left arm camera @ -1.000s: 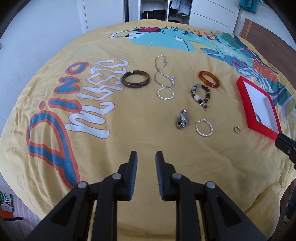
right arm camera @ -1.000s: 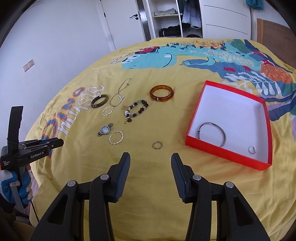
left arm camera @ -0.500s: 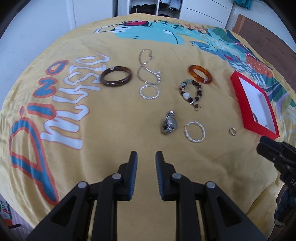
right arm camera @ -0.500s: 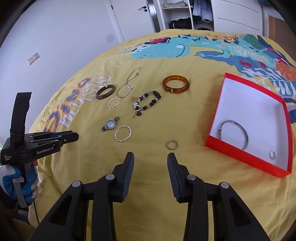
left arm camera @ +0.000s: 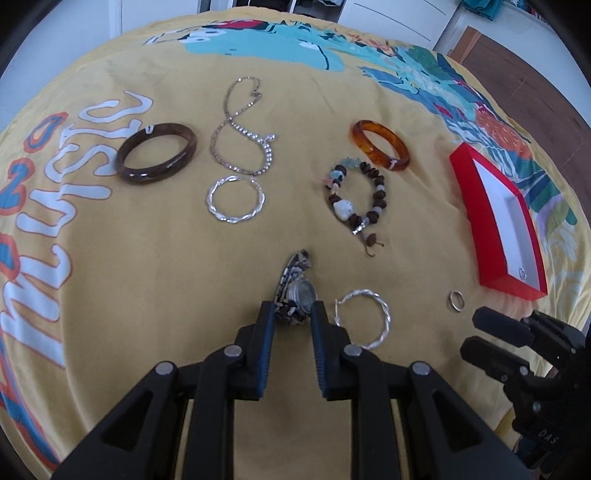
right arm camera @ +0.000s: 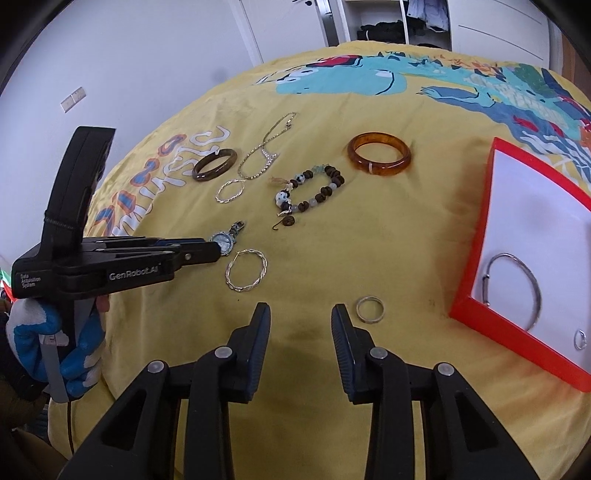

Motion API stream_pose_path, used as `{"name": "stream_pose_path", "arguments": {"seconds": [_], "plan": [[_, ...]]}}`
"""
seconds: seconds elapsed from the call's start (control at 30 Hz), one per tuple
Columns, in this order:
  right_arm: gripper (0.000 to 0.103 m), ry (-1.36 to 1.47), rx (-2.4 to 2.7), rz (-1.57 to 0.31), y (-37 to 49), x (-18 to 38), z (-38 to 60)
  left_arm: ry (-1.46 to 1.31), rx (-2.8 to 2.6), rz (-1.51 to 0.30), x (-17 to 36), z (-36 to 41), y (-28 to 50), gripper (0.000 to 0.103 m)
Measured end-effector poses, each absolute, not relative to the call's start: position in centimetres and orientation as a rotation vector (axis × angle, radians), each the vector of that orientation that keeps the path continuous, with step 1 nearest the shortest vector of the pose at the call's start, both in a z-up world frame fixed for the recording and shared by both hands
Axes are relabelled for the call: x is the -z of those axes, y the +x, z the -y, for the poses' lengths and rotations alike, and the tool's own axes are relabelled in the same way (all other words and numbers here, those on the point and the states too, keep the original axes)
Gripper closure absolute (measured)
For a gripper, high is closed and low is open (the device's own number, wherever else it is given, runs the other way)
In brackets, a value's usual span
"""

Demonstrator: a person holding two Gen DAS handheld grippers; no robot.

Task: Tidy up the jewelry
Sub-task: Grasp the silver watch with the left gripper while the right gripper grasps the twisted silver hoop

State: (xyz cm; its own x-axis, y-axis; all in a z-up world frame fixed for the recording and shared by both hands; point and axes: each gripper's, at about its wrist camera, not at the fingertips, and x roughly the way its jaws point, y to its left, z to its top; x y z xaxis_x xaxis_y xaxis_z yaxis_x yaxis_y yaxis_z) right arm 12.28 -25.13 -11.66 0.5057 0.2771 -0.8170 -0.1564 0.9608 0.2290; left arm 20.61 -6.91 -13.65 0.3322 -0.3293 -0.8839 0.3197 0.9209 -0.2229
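My left gripper [left arm camera: 293, 312] is open, its fingertips on either side of the near end of a silver watch [left arm camera: 297, 290] lying on the yellow bedspread; the watch [right arm camera: 227, 240] and the left gripper [right arm camera: 216, 253] also show in the right wrist view. A twisted silver bangle [left arm camera: 364, 319] lies just right of it. My right gripper [right arm camera: 299, 317] is open and empty above the bedspread, a small silver ring [right arm camera: 369, 308] just right of its right fingertip. The red box [right arm camera: 476, 240] at right holds a silver bangle [right arm camera: 513, 290] and a small ring [right arm camera: 580, 339].
Farther back lie a dark brown bangle [left arm camera: 155, 153], a silver chain necklace [left arm camera: 240, 129], a second twisted silver bangle [left arm camera: 235, 198], a beaded bracelet [left arm camera: 356, 195] and an amber bangle [left arm camera: 380, 149]. White wardrobes [right arm camera: 480, 22] stand behind the bed.
My left gripper moved forward and down until its fingertips straddle the watch. My right gripper moved forward toward the small ring and opened a little wider.
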Motion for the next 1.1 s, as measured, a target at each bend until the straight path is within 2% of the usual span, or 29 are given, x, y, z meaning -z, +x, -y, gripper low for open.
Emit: {"name": "stream_pose_path", "arguments": {"seconds": [0.13, 0.3, 0.5, 0.57, 0.63, 0.73, 1.1], "plan": [[0.069, 0.133, -0.29, -1.02, 13.5, 12.4, 24.4, -0.014, 0.426, -1.171, 14.6, 6.9, 21.6, 0.082], [0.069, 0.126, -0.327, -1.037, 15.3, 13.4, 22.9, -0.036, 0.421, -1.159, 14.9, 6.4, 22.0, 0.09], [0.07, 0.122, -0.355, -1.059, 17.4, 14.9, 21.1, -0.074, 0.428, -1.139, 14.8, 5.1, 22.1, 0.092], [0.073, 0.123, -0.355, -1.064, 17.9, 15.3, 20.8, -0.09, 0.431, -1.13, 14.7, 4.6, 22.1, 0.093], [0.087, 0.111, -0.358, -1.07, 18.2, 15.6, 20.5, -0.099, 0.437, -1.124, 14.6, 4.3, 22.0, 0.093], [0.095, 0.091, -0.366, -1.081, 18.6, 16.1, 19.8, -0.095, 0.441, -1.111, 14.3, 4.2, 21.9, 0.093], [0.098, 0.048, -0.372, -1.015, 17.4, 13.5, 19.4, -0.044, 0.409, -1.055, 11.5, 3.6, 20.4, 0.094]]}}
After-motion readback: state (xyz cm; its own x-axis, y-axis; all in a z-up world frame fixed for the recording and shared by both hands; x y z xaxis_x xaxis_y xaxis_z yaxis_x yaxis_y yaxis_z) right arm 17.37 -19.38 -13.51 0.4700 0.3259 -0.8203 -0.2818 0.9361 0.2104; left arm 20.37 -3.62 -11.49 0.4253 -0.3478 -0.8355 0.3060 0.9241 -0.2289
